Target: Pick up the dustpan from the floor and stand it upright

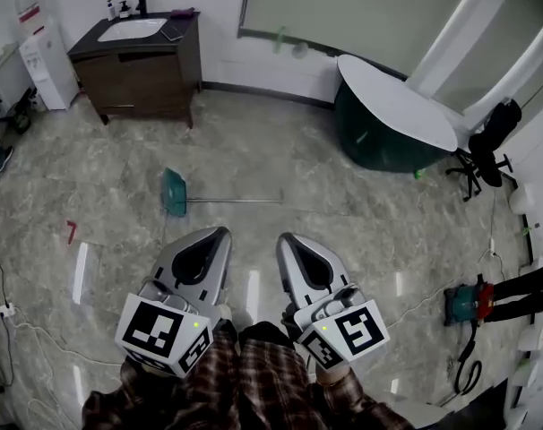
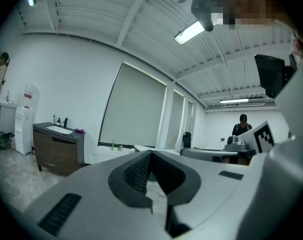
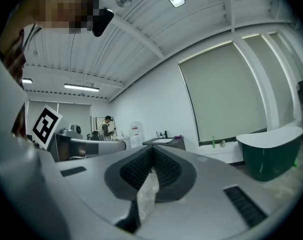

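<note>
Left tool [image 1: 219, 234], right tool [image 1: 287, 239] — dustpan [image 1: 174, 193] lies ahead, well apart.

A test room dressed up as a bathroom, not a real home. In the head view a vanity [image 1: 142, 70] with a sink [image 1: 133, 30] stands at 11 o'clock and a green tub [image 1: 379, 137] at 1 o'clock, on a marble-look floor [image 1: 343, 240]. The rest says lab: a water dispenser [image 1: 46, 52] at 10 o'clock, an office chair [image 1: 486, 146] at 2 o'clock, loose cables [image 1: 12, 325] at 8 o'clock. Overhead there is a bare beamed ceiling [image 2: 116, 19] with a tube light [image 2: 189, 32], and a wide blind [image 2: 134, 109] covers the window.
</note>
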### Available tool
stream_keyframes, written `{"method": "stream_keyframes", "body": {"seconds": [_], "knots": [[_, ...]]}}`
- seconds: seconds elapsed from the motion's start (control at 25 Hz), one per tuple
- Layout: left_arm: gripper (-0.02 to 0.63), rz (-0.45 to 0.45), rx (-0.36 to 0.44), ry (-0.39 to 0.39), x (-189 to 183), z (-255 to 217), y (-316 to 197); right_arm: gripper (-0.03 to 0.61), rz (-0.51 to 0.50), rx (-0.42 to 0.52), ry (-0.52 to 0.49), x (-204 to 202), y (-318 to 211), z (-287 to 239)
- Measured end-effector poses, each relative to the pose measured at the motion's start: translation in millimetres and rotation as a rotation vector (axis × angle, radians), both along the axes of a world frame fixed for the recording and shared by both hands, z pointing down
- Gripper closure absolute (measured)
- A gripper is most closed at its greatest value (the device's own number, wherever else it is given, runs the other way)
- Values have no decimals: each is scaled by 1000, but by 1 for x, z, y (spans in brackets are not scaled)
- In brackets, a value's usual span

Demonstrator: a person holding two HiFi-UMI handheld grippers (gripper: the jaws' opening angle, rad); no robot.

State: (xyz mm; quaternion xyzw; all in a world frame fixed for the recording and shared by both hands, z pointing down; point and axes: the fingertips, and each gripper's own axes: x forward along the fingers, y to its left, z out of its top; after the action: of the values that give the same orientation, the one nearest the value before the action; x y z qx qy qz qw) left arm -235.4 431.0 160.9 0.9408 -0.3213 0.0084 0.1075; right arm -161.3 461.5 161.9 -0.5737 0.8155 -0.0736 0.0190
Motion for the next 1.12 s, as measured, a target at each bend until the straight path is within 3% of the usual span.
{"method": "stream_keyframes", "body": {"seconds": [0.32,0.56,0.88,1.12], "knots": [[603,-27,-93,4,2,21,-84,568,17,-90,-14,16,-81,19],[603,-78,-99,2,22,40,-149,568,-22,-105,-10,39,-142,39],[603,-111,-69,6,100,21,-260,568,-53,-72,-15,123,-247,21],[603,-128,-67,-13,155,12,-305,568,-97,-60,-16,178,-301,4]]}}
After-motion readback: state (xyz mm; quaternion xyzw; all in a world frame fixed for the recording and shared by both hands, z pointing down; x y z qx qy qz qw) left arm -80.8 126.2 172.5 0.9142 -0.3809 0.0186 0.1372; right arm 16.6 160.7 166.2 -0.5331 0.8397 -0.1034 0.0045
